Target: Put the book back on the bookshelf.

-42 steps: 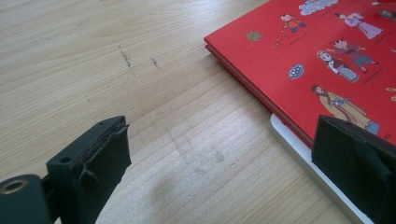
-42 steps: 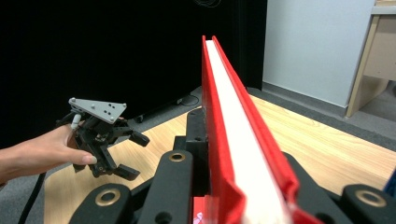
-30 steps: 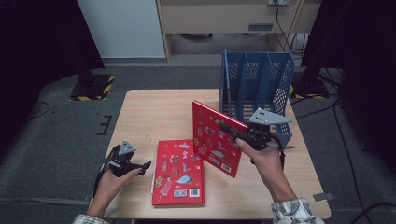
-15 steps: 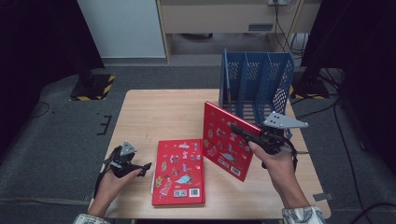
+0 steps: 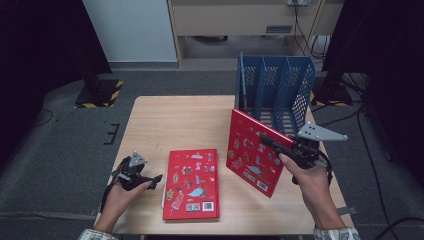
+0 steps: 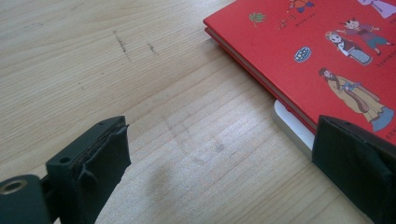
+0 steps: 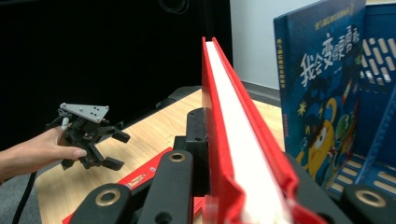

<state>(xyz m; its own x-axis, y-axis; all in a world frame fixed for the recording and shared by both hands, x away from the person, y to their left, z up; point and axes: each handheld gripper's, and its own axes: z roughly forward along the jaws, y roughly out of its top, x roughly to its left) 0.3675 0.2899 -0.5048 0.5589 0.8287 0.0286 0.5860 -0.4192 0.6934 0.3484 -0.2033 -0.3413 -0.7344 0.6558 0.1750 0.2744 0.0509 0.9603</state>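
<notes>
Your right gripper (image 5: 272,142) pinches the red book (image 5: 255,152) upright; the blue rack (image 5: 275,85) lies just behind it, slots running away from you.

Flat book (image 5: 192,183) left of upright book (image 5: 252,152), rack (image 5: 274,87) behind.

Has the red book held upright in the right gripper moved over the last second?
Yes. The upright red book in the right gripper has shifted right across the table, toward the blue file rack.
</notes>
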